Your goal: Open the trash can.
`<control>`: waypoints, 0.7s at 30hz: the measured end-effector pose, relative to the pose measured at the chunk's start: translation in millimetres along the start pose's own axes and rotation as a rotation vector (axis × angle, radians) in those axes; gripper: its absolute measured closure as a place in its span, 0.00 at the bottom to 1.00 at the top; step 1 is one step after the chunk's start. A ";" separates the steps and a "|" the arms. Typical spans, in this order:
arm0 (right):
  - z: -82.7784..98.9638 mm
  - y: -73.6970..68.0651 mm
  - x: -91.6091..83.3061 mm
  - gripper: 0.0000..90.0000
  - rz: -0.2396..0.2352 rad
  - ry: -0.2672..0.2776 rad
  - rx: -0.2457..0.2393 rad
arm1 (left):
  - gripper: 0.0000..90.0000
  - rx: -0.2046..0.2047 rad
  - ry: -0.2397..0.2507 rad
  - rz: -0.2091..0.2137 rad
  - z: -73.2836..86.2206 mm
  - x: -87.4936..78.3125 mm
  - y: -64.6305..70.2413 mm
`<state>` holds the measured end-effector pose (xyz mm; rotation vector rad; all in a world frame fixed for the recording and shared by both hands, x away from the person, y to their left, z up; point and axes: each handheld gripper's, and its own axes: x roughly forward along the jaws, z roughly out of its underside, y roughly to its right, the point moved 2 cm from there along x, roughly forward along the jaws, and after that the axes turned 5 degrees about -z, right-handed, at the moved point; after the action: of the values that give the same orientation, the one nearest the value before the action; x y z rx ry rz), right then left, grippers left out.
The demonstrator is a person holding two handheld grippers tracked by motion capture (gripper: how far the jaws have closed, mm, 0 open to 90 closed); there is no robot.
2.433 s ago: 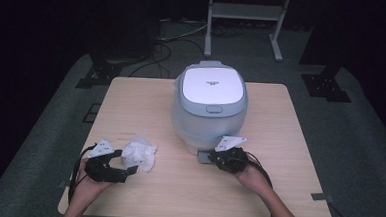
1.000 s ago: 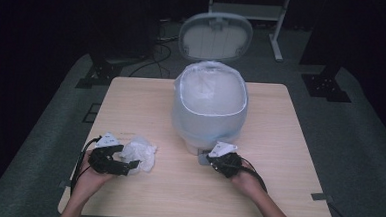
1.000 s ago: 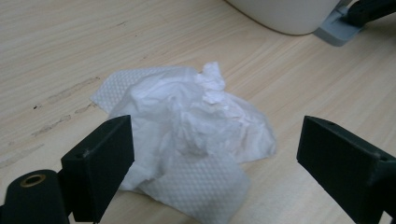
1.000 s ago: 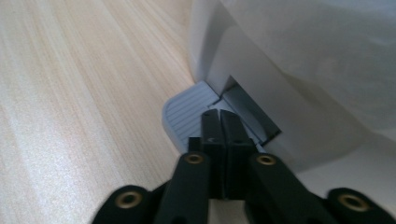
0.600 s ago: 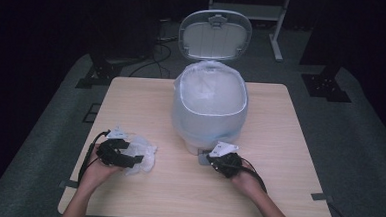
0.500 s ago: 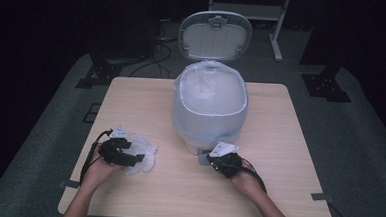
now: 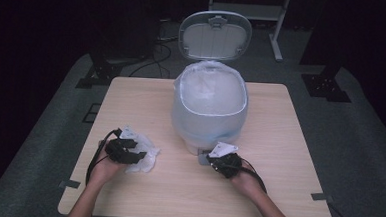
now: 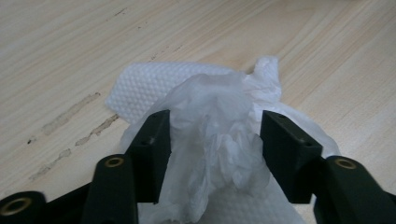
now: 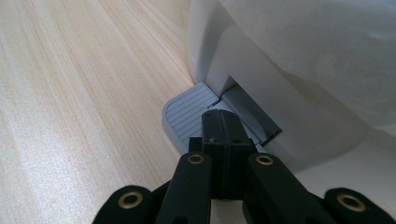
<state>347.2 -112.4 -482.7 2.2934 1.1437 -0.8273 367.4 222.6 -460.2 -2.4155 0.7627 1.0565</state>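
Note:
A pale blue-white pedal bin (image 7: 209,107) lined with a clear bag stands mid-table, its lid (image 7: 214,35) tipped up and back. My right gripper (image 9: 222,119) is shut with nothing in it, and its tips rest on the grey ribbed pedal (image 9: 187,112) at the bin's foot. In the high view that right gripper (image 7: 217,160) sits just in front of the bin. A crumpled white tissue (image 8: 215,107) lies on the table at the front left. My left gripper (image 8: 212,126) is open, with one jaw on each side of the tissue (image 7: 148,155).
The wooden table (image 7: 279,143) has its front edge close behind both hands. Cables trail from each gripper toward the person. Dark stands and a metal frame (image 7: 246,6) stand on the floor beyond the table.
The bin's lid, closed at first, has swung up with my right gripper on the pedal. My left gripper has moved forward over the tissue and now straddles it.

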 end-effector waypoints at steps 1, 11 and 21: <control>0.0 0.0 0.0 1.00 0.000 0.000 0.000 | 0.56 0.004 0.002 -0.004 -0.4 -0.8 0.2; -0.3 -0.3 0.2 1.00 0.002 0.000 -0.002 | 0.76 0.035 0.014 0.009 -2.1 -9.3 1.7; -0.3 0.3 0.2 1.00 0.000 -0.001 0.000 | 0.97 0.022 0.016 0.063 -1.9 -20.4 -0.9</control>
<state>347.6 -112.2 -482.5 2.2922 1.1426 -0.8285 357.4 228.8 -443.4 -2.3982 0.8574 1.0479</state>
